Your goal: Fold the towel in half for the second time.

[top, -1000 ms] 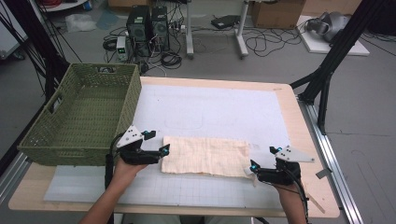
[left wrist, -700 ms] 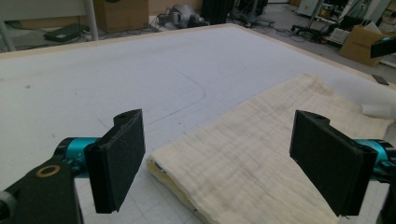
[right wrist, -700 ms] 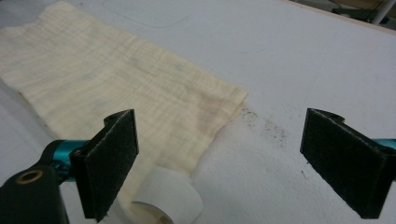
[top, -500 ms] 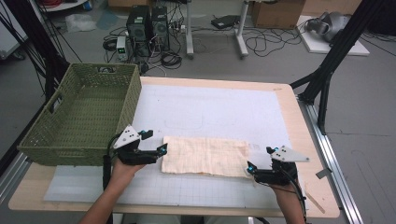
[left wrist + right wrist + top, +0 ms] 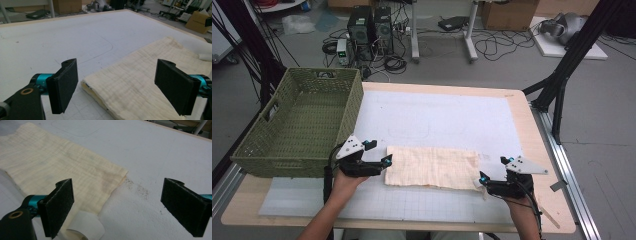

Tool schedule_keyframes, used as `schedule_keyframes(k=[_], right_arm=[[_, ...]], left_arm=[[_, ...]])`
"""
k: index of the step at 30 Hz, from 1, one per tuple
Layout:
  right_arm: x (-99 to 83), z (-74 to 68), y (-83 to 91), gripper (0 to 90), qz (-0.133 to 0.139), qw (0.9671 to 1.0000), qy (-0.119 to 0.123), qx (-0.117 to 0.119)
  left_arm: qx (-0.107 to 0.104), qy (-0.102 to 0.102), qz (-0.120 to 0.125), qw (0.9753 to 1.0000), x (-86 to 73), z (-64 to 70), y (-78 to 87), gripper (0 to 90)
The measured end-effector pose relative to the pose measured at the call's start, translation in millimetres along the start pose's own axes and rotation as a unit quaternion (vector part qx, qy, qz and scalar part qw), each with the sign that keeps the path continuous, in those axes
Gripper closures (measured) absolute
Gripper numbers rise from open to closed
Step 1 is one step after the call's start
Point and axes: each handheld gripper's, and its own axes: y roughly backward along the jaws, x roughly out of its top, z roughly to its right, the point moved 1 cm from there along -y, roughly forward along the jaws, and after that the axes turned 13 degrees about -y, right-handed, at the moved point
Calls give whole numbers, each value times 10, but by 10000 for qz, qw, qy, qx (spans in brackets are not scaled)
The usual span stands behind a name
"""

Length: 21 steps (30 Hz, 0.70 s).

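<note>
A folded cream cloth [image 5: 432,167] lies flat on the white mat [image 5: 437,120], long side across the table. My left gripper [image 5: 387,161] sits at the cloth's left end, open, its jaws wide on either side of the folded corner [image 5: 100,85]. My right gripper [image 5: 482,179] sits at the cloth's right near corner, also open. In the right gripper view [image 5: 117,207] the cloth [image 5: 57,162] reaches under the left pad [image 5: 60,205], and a white tag [image 5: 86,226] curls up at the bottom.
A green woven basket [image 5: 302,120] stands at the table's left, close behind my left hand. The table's wooden edge [image 5: 542,145] runs along the right. Computers and cables [image 5: 372,30] lie on the floor beyond the table.
Both grippers have shifted slightly inward toward the cloth's ends. The cloth has not visibly moved.
</note>
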Motion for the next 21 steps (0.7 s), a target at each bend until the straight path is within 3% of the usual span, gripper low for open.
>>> schedule_keyframes(k=[3, 12, 16, 21], right_arm=[[-9, 12, -20, 107, -63, 9999, -75, 45], [-47, 2, -57, 107, -167, 9998, -47, 56], [-56, 2, -45, 107, -144, 9998, -93, 80], [-60, 13, -17, 107, -57, 9996, -263, 99]], left_arm=[[-1, 115, 1, 9999, -5, -16, -19, 188], [-66, 162, -100, 9998, 32, -97, -95, 188], [8, 207, -127, 9997, 94, -180, -163, 216], [-17, 92, -350, 9993, 127, -266, -295, 247]])
